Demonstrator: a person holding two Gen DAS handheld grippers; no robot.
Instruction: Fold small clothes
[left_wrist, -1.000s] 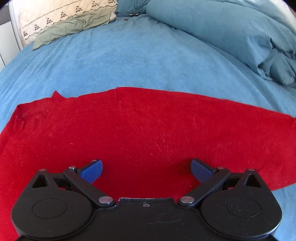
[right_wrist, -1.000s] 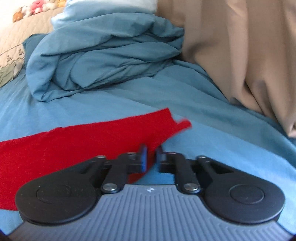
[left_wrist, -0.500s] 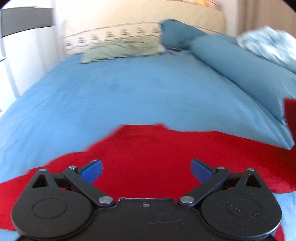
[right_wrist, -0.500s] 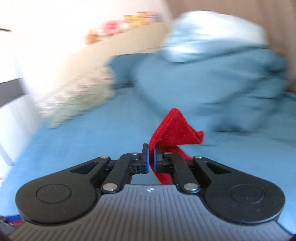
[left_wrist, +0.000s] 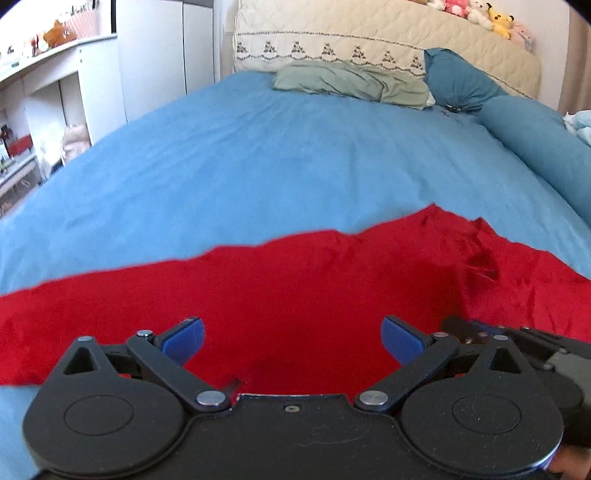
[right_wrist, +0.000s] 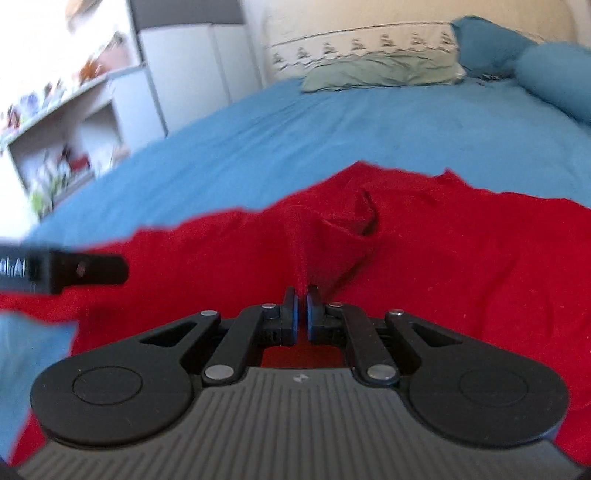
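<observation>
- Pinching a raised peak of the red cloth (right_wrist: 424, 266), the right gripper (right_wrist: 302, 314) has its fingers pressed together on the fabric, which tents up from the blue bedsheet (right_wrist: 295, 140).
- The cloth lies spread across the near part of the bed, rumpled where the carried edge meets the layer below.
- The left gripper (left_wrist: 291, 341) hovers above the cloth with fingers spread wide, holding nothing.
- To fold well, lower the pinched edge flat onto the layer beneath, matching edges before letting go.
- The left gripper could press the lower layer so it does not drag.
- Smoothing the wrinkles near the fold afterwards would probably help.
</observation>
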